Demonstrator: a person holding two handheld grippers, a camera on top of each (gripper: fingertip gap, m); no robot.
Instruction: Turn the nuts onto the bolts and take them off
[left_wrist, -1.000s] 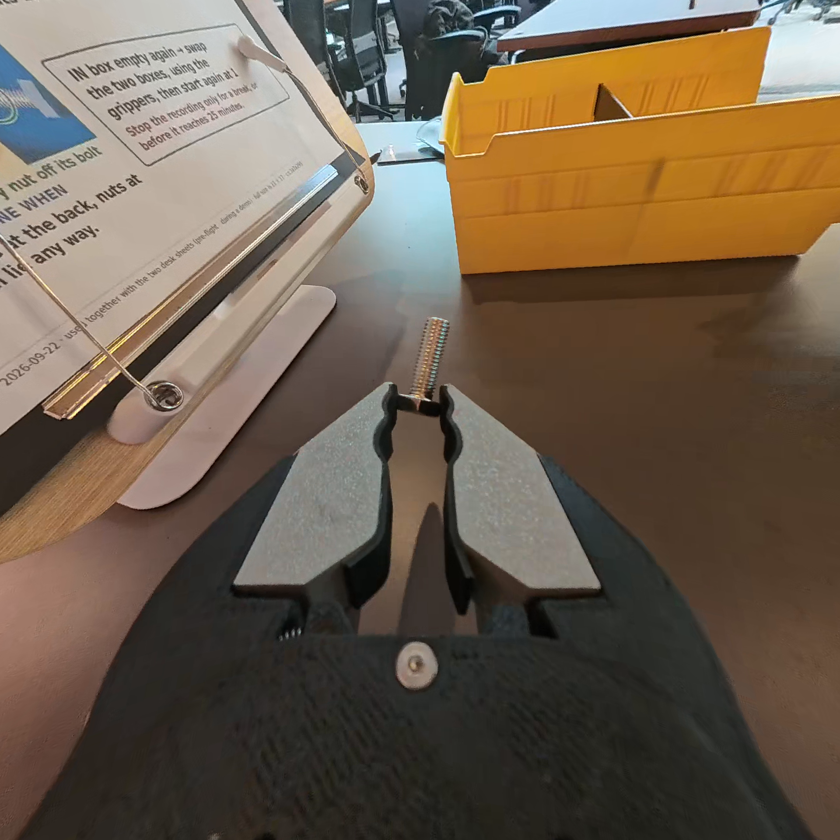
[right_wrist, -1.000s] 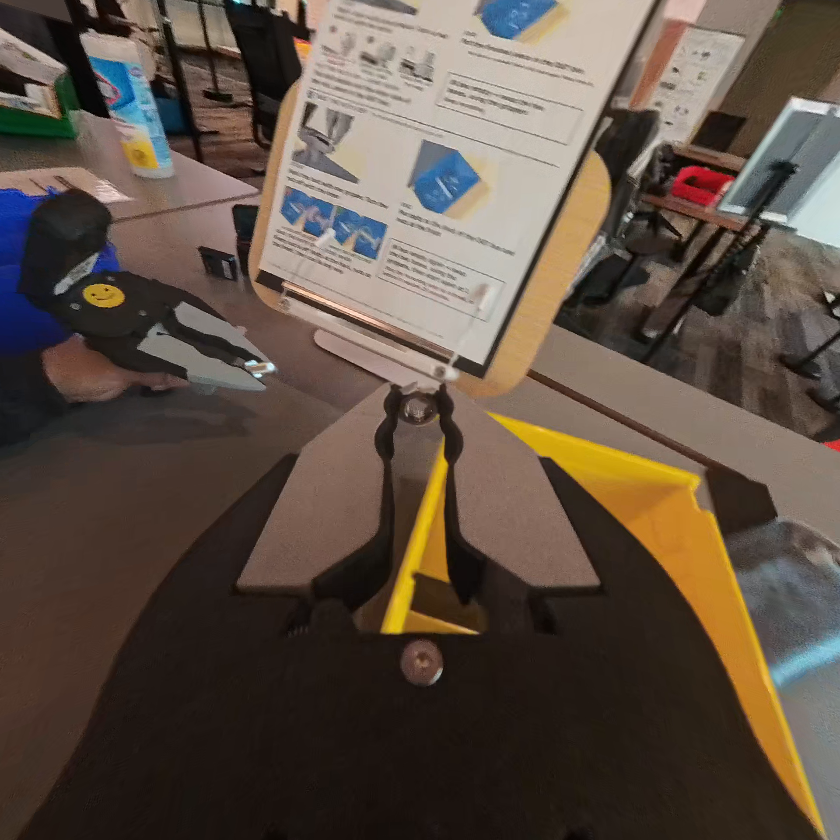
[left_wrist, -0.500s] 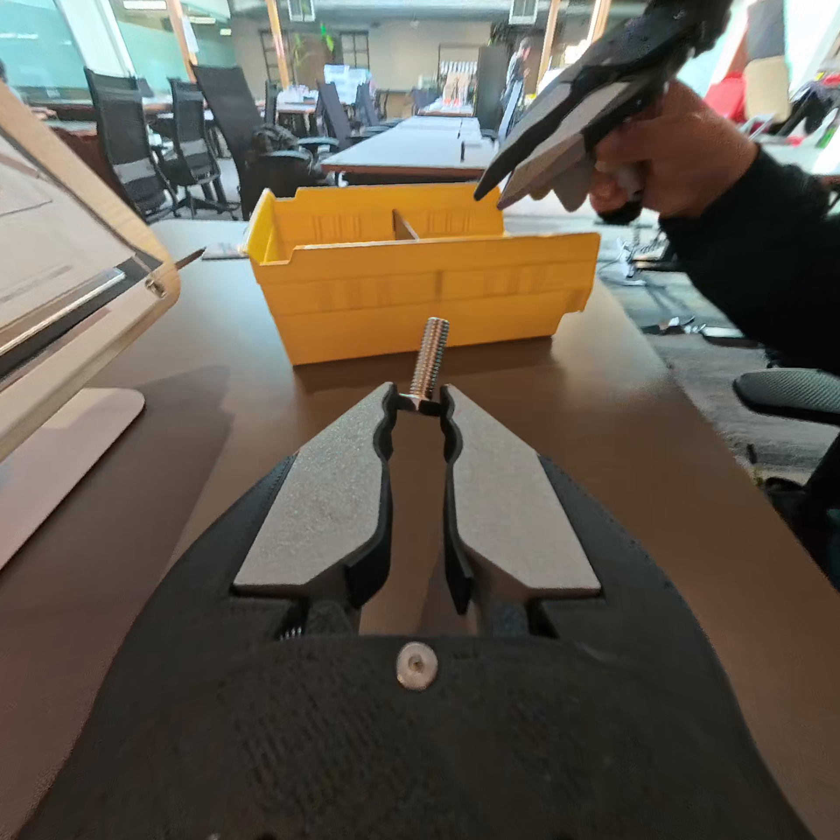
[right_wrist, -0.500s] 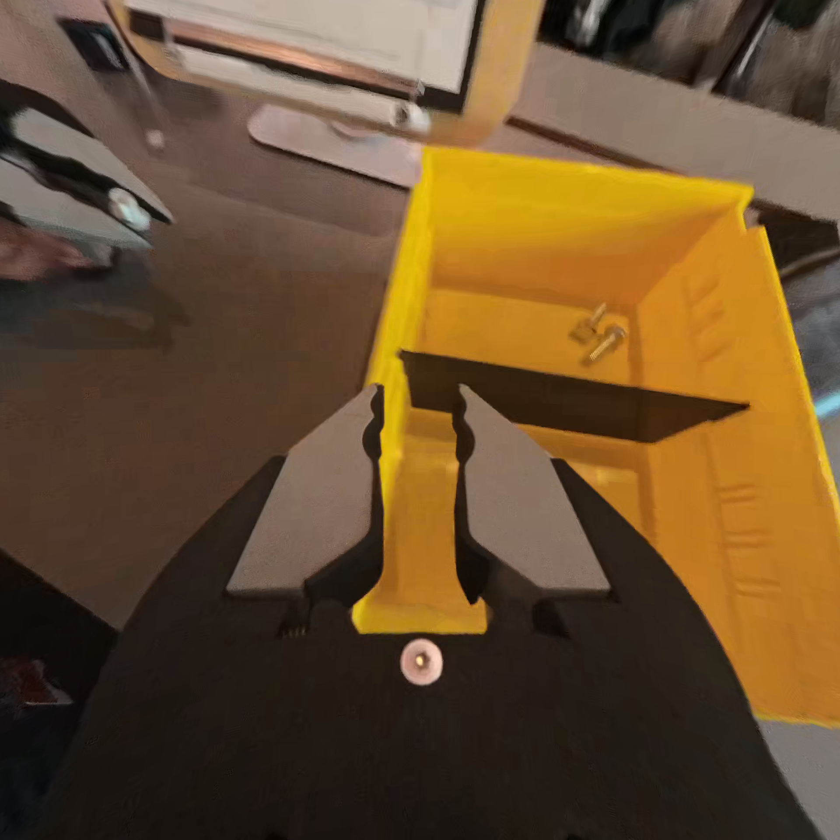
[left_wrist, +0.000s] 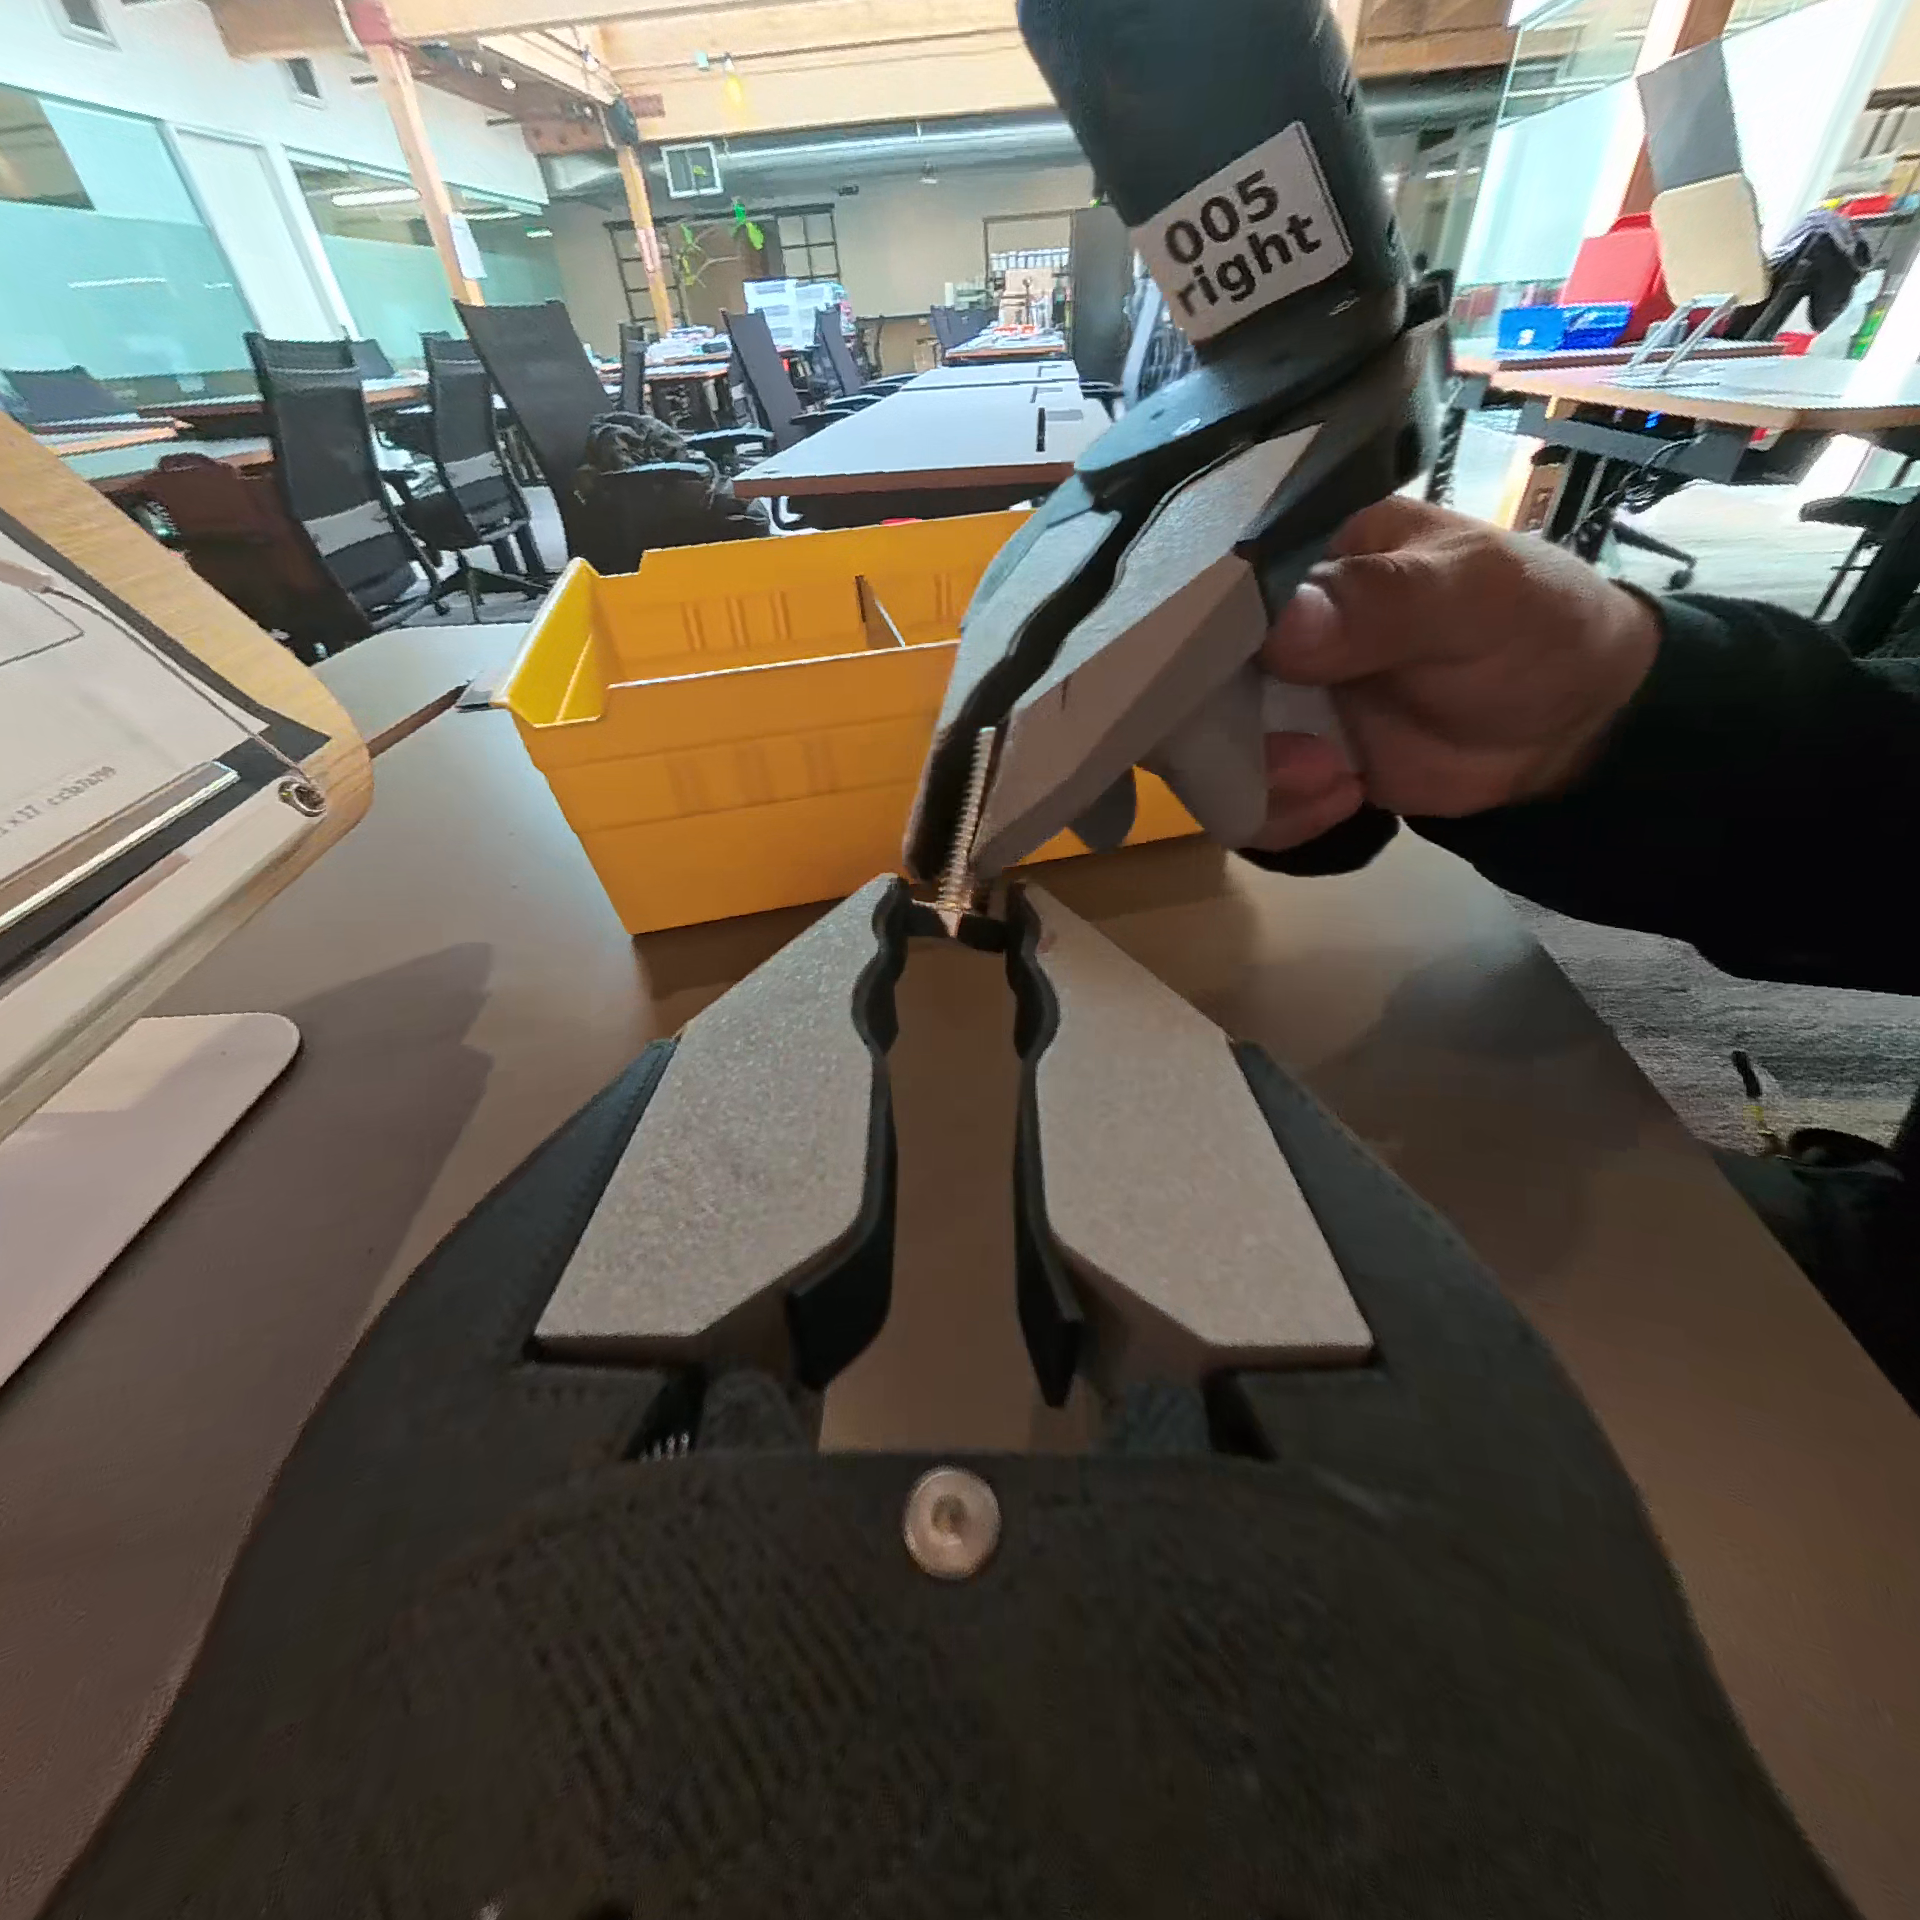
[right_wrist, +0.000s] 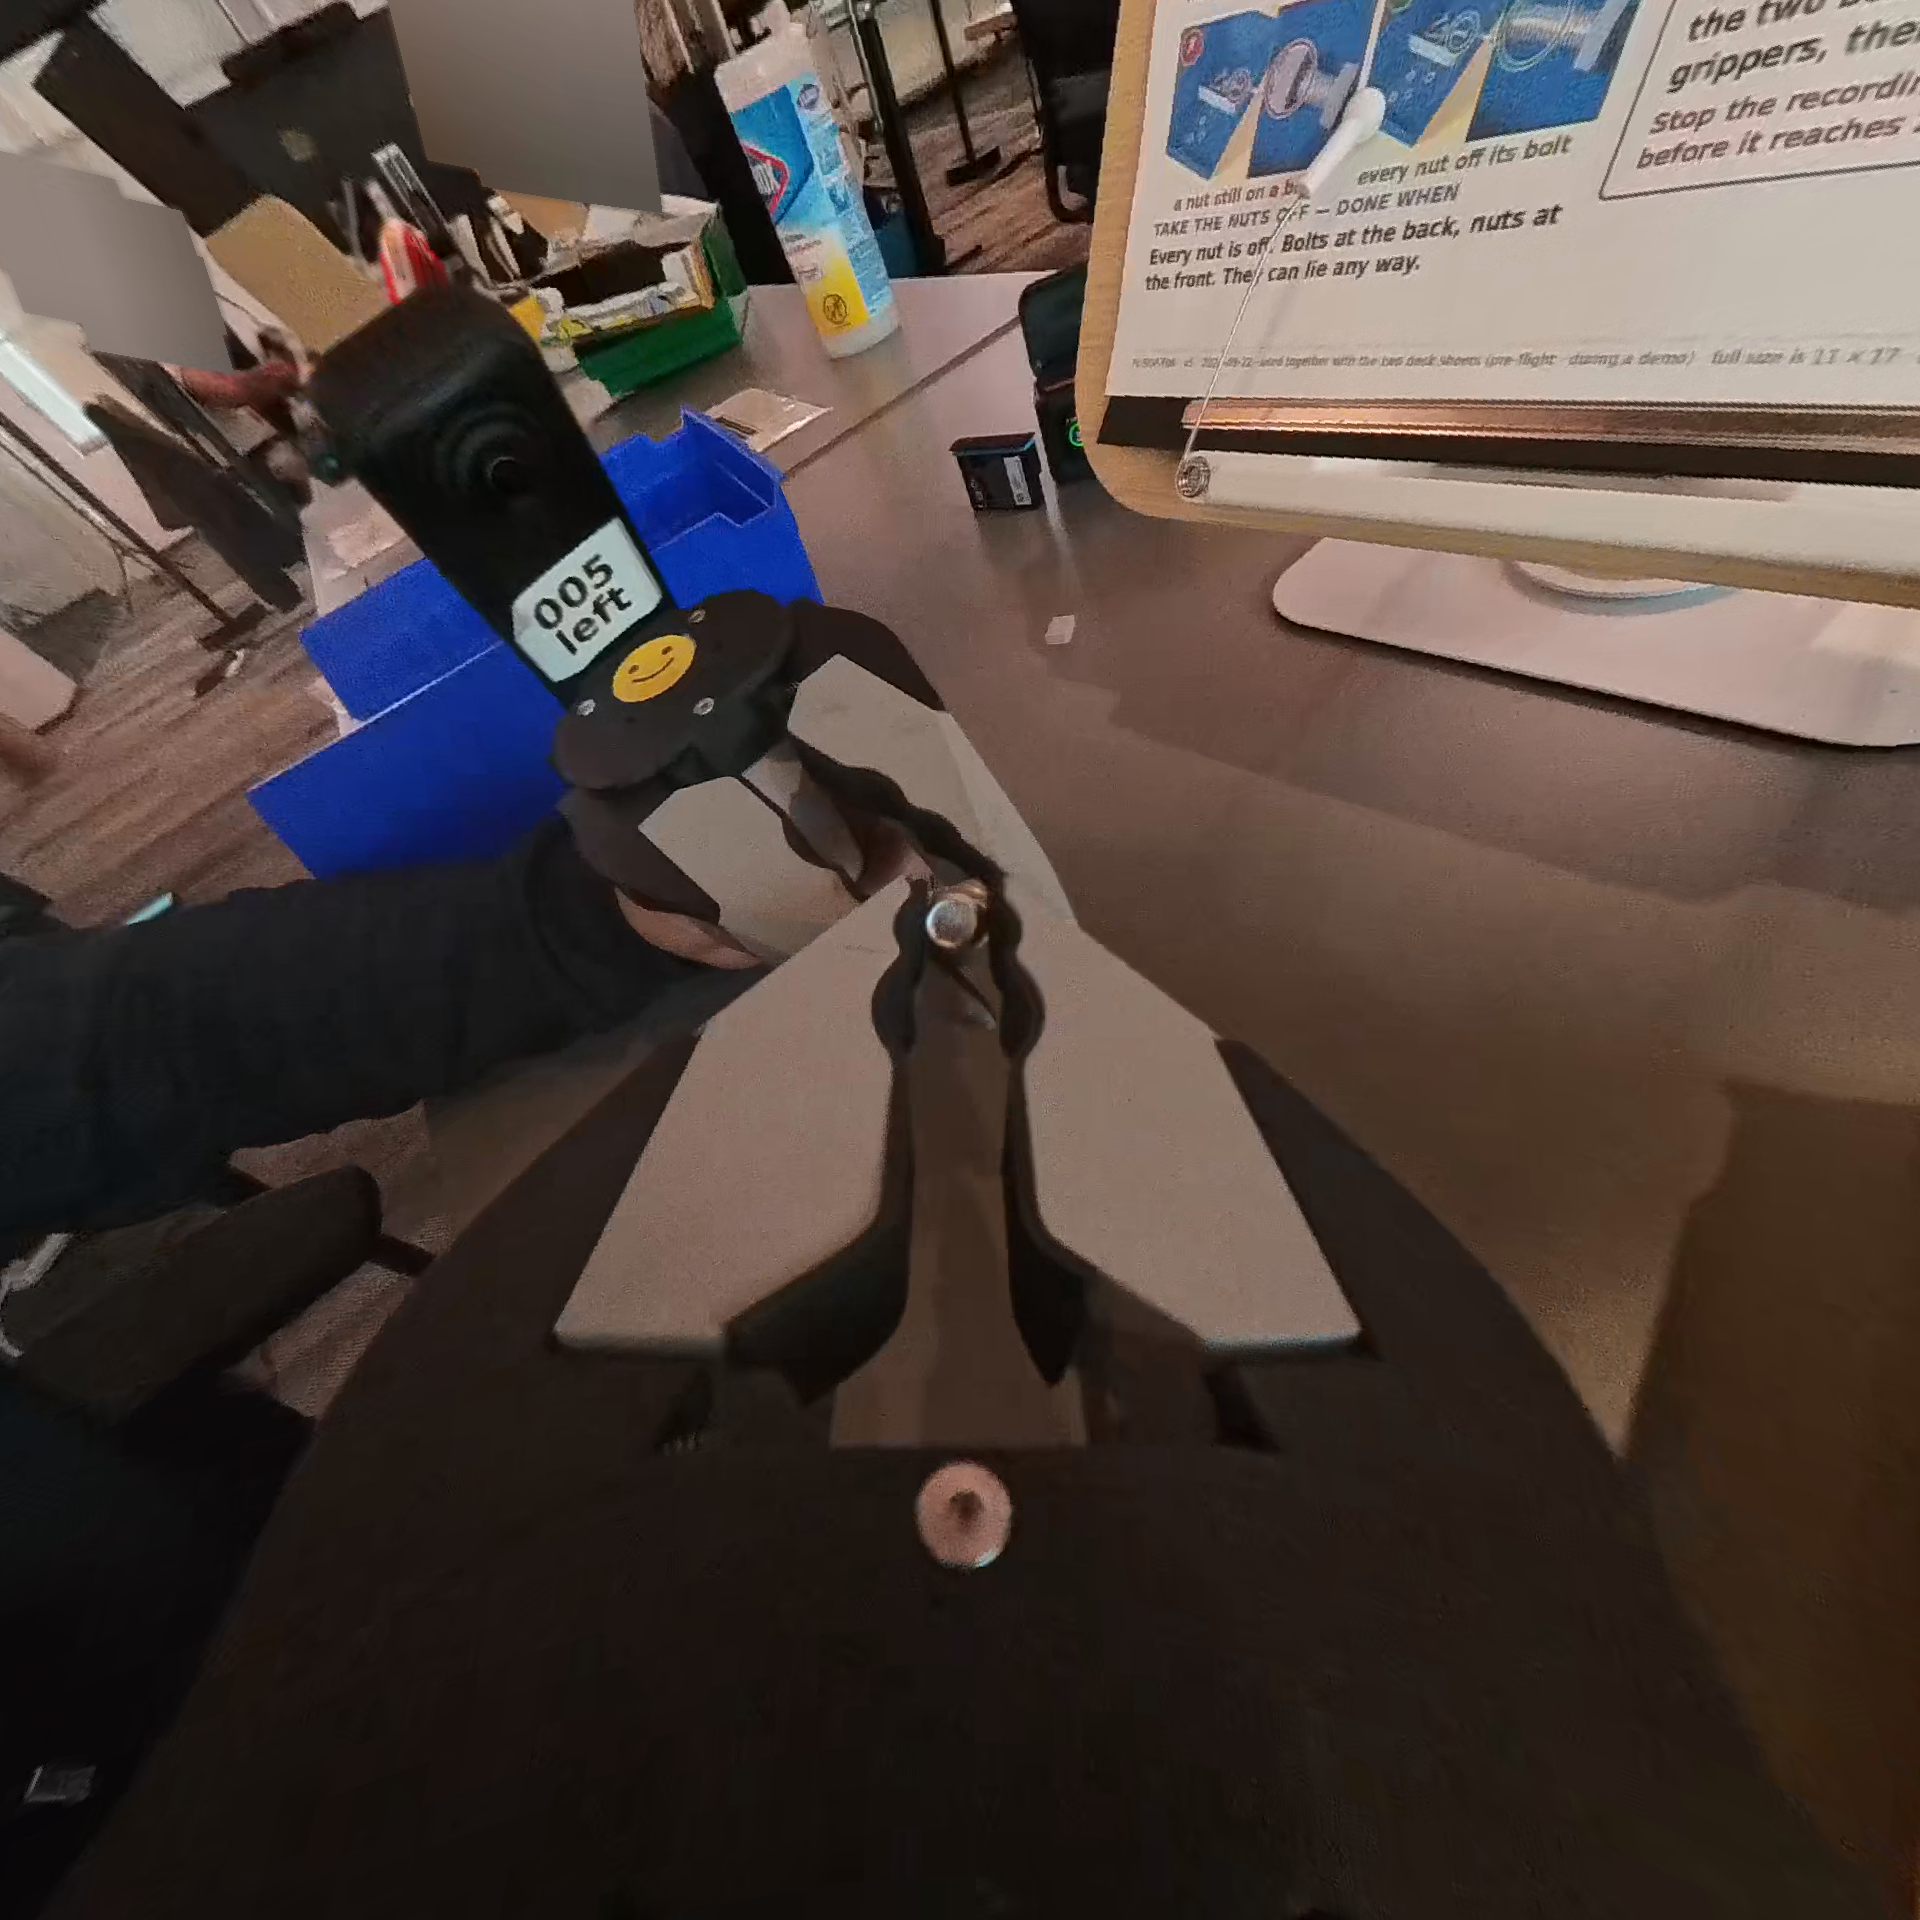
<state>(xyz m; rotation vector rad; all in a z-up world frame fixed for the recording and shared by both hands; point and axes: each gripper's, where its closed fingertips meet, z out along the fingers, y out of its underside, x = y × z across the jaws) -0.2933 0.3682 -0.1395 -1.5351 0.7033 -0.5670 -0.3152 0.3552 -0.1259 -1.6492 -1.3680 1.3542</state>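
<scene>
My left gripper (left_wrist: 956, 916) is shut on the head of a silver bolt (left_wrist: 964, 805), whose threaded shaft points forward and up. My right gripper (left_wrist: 951, 868) comes down from above, held by a hand, and its two fingers close along the bolt's shaft. In the right wrist view the bolt's end (right_wrist: 956, 922) sits between the tips of my right gripper (right_wrist: 954, 914), with the left gripper (right_wrist: 940, 878) meeting it from the far left. No nut shows on the bolt.
A yellow divided bin (left_wrist: 727, 790) stands on the brown table just beyond the grippers. A blue bin (right_wrist: 447, 727) stands at the table's left. An instruction sheet on a wooden stand (right_wrist: 1558, 312) is to the right, with a small black device (right_wrist: 997, 473) and a wipes canister (right_wrist: 821, 208) behind. Only a small space, under 4 cm, lies between the two pairs of fingers.
My right gripper let go of its nut over the yellow bin, then came across and closed on the bolt held by my left gripper. The left gripper swung right, towards the bin.
</scene>
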